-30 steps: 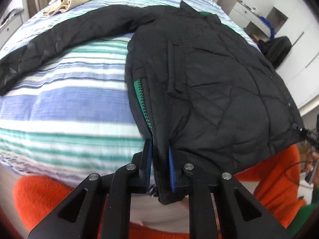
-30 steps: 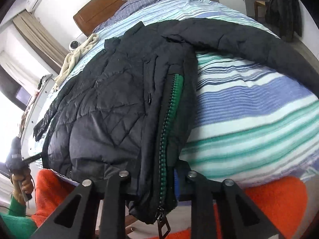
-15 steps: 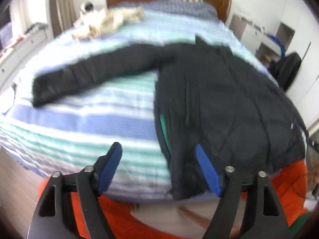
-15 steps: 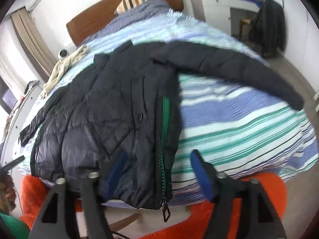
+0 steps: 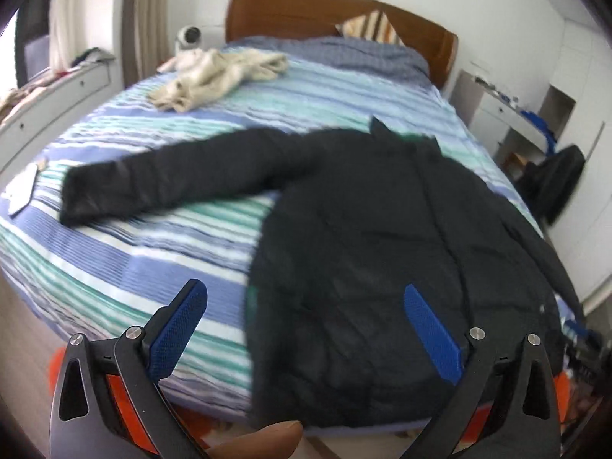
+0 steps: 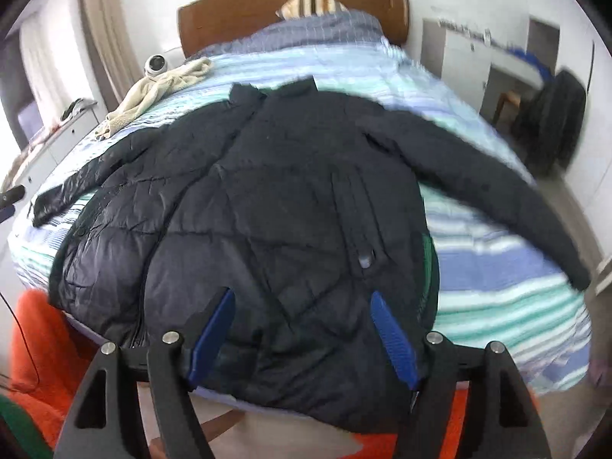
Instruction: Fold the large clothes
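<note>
A black quilted jacket [image 5: 382,229] lies front-up across the striped bed [image 5: 153,267], its hem at the near edge. One sleeve [image 5: 164,183] stretches out to the left. In the right wrist view the jacket [image 6: 287,191] fills the middle, its other sleeve [image 6: 478,191] reaching right and a green zipper edge [image 6: 426,252] showing. My left gripper [image 5: 304,288] hovers above the hem, its jaws opening wide with nothing pressed between the blue pads. My right gripper [image 6: 303,295] is open above the hem too, holding nothing.
A beige garment [image 5: 218,72] and a small white camera [image 5: 189,34] sit near the wooden headboard [image 5: 325,11]. A dark bag [image 5: 554,179] hangs on a chair at the right. An orange rug [image 6: 34,344] lies below the bed's foot. White drawers [image 5: 57,91] line the left wall.
Both grippers let go of the jacket's hem and zipper edge, opened, and lifted back from the bed. The jacket now lies flat with the hem resting at the bed's edge.
</note>
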`<act>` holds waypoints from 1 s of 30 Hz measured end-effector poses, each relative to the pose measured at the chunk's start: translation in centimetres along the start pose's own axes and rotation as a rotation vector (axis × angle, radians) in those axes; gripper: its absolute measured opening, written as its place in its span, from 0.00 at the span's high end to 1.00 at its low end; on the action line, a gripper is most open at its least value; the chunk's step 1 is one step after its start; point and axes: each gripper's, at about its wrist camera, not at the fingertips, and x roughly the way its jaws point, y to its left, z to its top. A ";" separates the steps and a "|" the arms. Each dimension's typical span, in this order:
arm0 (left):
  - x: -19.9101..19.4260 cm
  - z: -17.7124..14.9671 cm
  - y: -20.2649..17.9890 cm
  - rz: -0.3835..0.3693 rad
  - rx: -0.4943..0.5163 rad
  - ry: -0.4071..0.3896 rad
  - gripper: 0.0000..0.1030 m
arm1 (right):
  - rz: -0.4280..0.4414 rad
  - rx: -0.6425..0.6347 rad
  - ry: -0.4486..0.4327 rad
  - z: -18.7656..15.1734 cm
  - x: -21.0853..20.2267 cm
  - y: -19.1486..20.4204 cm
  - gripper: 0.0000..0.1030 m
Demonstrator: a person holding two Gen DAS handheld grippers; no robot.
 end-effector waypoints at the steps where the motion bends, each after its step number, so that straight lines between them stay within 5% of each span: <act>1: -0.2 -0.4 -0.5 0.006 0.023 -0.002 0.00 | -0.009 -0.016 -0.024 0.2 -0.4 0.3 0.26; 6: -1.2 -1.2 -2.2 0.030 0.131 -0.041 0.00 | -0.051 -0.058 -0.137 1.0 -2.3 0.5 0.25; 9: -1.7 -0.7 -2.4 0.083 0.148 -0.071 0.00 | -0.051 -0.036 -0.135 1.1 -2.2 0.0 0.25; 21: -1.3 -1.0 -1.3 0.043 0.084 0.020 0.00 | -0.024 0.039 -0.087 0.4 -1.9 -1.4 0.25; 30: -2.1 -1.2 -0.8 0.077 0.090 0.018 0.00 | 0.043 0.499 -0.175 -1.5 -2.5 -14.3 0.25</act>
